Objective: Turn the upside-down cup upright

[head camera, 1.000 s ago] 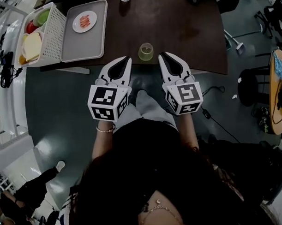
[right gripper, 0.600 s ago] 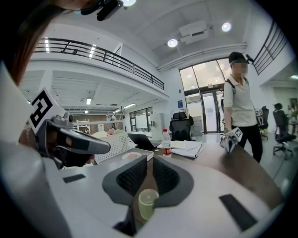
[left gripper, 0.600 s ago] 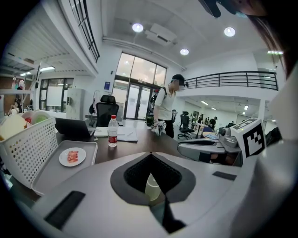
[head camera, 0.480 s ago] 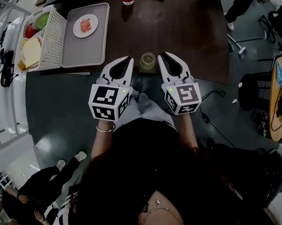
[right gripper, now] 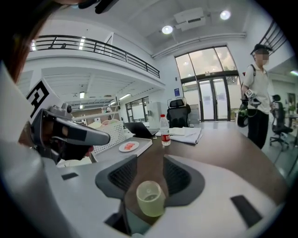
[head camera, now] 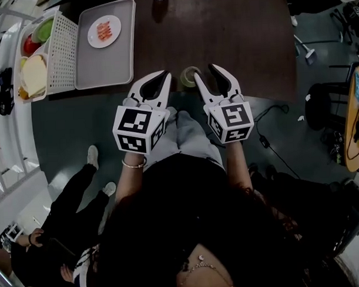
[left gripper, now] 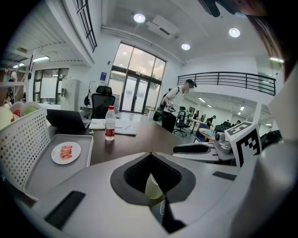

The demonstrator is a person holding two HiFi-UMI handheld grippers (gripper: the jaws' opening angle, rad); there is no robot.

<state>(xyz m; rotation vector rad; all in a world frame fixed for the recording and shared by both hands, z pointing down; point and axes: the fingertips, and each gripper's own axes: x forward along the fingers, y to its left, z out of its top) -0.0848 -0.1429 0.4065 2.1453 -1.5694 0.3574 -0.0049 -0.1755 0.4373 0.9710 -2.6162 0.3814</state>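
A translucent yellow-green cup (head camera: 188, 76) stands on the dark table (head camera: 240, 38), right at its front edge. My left gripper (head camera: 163, 74) is shut with nothing in it, its tip just left of the cup. Through the hollow behind those closed jaws, the left gripper view shows a slice of the cup (left gripper: 153, 187). My right gripper (head camera: 205, 74) is opening, its left finger close beside the cup. In the right gripper view the cup (right gripper: 150, 198) sits low before the parted jaws (right gripper: 150, 160). The pads do not press on it.
A grey tray (head camera: 103, 60) with a white plate of red food (head camera: 104, 31) lies at the table's far left. Beside it is a white basket (head camera: 63, 50) of food. A red-labelled bottle (left gripper: 110, 123) stands at the far edge. A bystander (head camera: 69, 197) stands left of me.
The right gripper's jaws have gone from shut to apart. Both grippers have moved forward to either side of the cup. The bystander at lower left has stepped closer.
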